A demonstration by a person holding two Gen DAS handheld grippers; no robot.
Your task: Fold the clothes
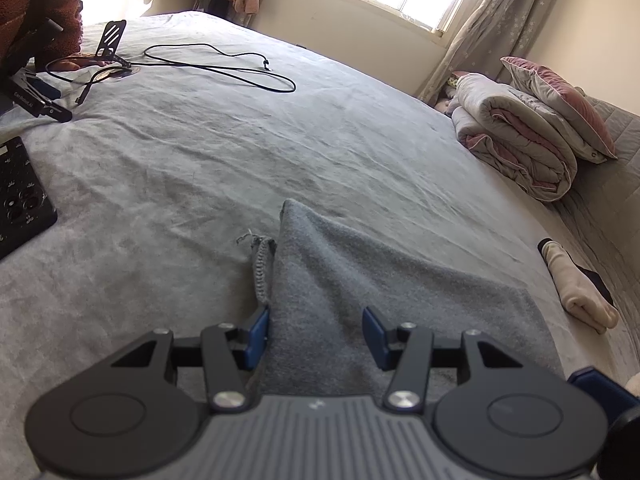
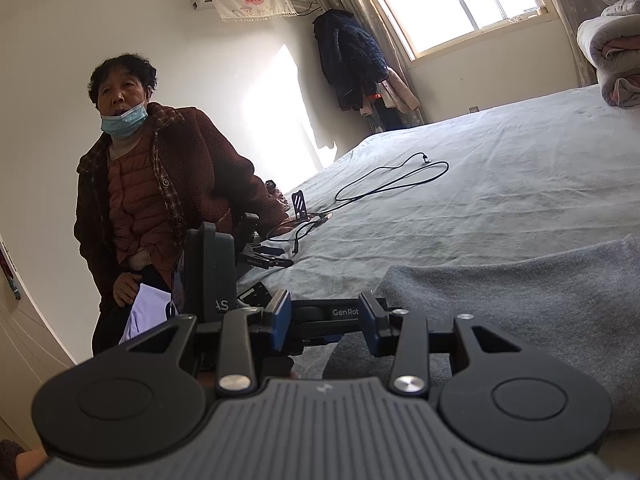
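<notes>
A grey knitted garment (image 1: 380, 280) lies partly folded on the pale grey bed sheet (image 1: 240, 140), its ribbed hem with a loose thread at the left edge. My left gripper (image 1: 316, 336) hovers low over its near part, open, with the cloth under the gap and the left pad beside the hem. In the right wrist view the same garment (image 2: 540, 300) lies to the right. My right gripper (image 2: 325, 320) is open, and its pads press on nothing. Just beyond its fingers stands a black lettered device (image 2: 208, 272), apparently the left gripper's body.
A person in a brown coat (image 2: 160, 200) stands at the bed's left side. A black cable (image 1: 224, 64), a phone stand (image 1: 112, 38) and black devices (image 1: 20, 192) lie at the left. A folded quilt (image 1: 516, 140) and a rolled cream cloth (image 1: 576, 288) sit at the right.
</notes>
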